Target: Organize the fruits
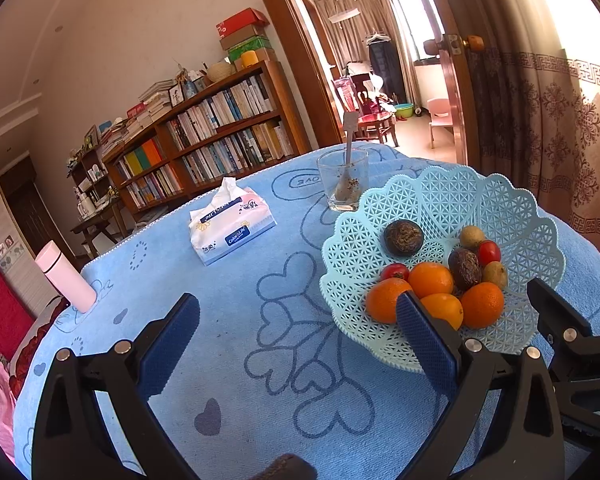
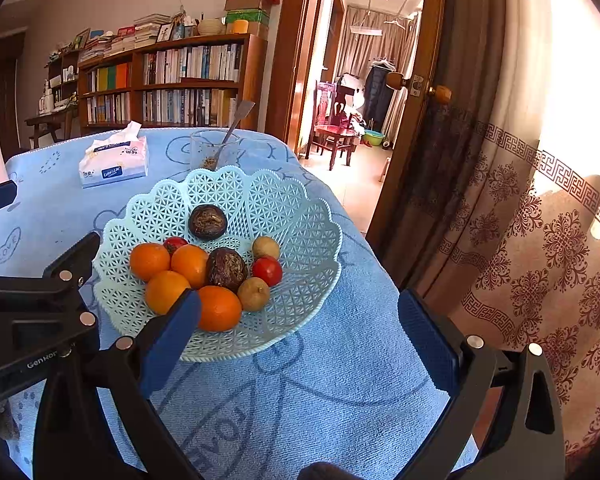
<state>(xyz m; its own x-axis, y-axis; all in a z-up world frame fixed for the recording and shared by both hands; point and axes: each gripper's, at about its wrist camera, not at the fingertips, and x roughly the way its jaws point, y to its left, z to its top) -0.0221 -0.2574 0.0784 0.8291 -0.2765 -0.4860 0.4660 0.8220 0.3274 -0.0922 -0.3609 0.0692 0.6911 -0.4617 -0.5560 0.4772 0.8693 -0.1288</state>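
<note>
Blue padded jaws stood wide apart on both tools, nothing between them. Left gripper (image 1: 298, 334) hung over bare blue towel on the worktop (image 1: 228, 360), its right finger overlapping the basket's near rim. Right gripper (image 2: 300, 334) hung over towel just short of the basket (image 2: 300, 292).

All fruit seen lay in the pale lattice basket: four oranges (image 2: 219, 308) nearest, two dark wrinkled fruits (image 2: 226, 268), two cherry tomatoes (image 2: 267, 271), two small tan fruits (image 2: 253, 293). One dark fruit (image 2: 207, 222) sat apart toward the far side.

Judgement: sorting not yet begun, or already finished; cannot tell. Any pick should start with an outer orange, jaws straddling it from above, closing gently, since round fruit would roll and the light basket could slide.

Beyond the basket: drinking glass (image 1: 343, 180) with spoon, tissue pack (image 1: 232, 220).

Left view alone showed the pink bottle (image 1: 66, 282) whole near the worktop's edge. Right view alone showed the towel dropping off beside a patterned curtain (image 2: 540, 260).
</note>
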